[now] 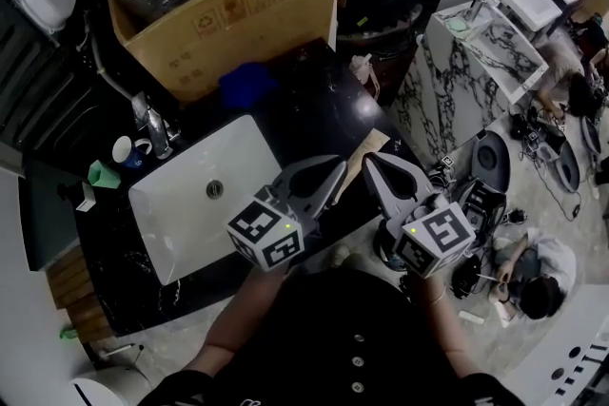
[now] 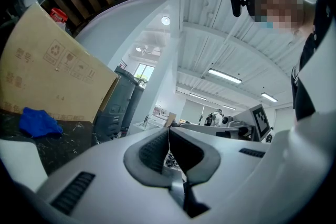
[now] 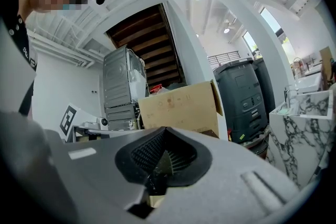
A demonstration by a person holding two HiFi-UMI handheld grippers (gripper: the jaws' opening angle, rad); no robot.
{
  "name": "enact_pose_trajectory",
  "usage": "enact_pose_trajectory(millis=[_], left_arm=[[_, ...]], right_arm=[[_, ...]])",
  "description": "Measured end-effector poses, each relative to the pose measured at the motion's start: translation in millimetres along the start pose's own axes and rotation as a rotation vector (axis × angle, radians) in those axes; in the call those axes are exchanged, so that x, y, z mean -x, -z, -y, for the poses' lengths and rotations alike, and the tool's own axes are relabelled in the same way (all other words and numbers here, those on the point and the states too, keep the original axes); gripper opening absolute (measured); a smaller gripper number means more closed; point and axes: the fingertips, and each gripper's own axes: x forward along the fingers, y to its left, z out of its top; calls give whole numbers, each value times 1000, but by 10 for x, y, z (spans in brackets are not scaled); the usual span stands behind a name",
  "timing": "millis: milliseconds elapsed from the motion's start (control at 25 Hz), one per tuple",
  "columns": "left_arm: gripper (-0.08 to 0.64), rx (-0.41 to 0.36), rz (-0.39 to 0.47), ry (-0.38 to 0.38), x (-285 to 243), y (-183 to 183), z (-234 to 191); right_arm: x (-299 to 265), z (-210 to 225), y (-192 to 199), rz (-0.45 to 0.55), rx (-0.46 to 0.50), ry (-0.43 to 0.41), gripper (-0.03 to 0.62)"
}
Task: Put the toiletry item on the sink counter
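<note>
The black sink counter holds a white basin with a faucet at its left end. My left gripper hovers over the counter's front edge, shut with nothing between its jaws. My right gripper sits just beside it, also shut and empty. In the left gripper view the left gripper has its pads pressed together. The right gripper looks the same in its own view. A small whitish bottle-like item stands at the counter's right end. I cannot tell which thing is the toiletry item.
A large open cardboard box with bagged goods stands at the counter's back, a blue cloth in front of it. A mug and a green item sit left of the basin. A marble-patterned unit stands to the right.
</note>
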Motion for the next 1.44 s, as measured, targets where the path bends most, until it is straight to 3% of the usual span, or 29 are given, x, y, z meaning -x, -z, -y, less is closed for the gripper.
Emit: enact_pose_trajectory(millis=[1440], left_arm=[[12, -6, -31, 1, -45, 122, -40]], right_arm=[[-106, -27, 92, -48, -1, -24, 3]])
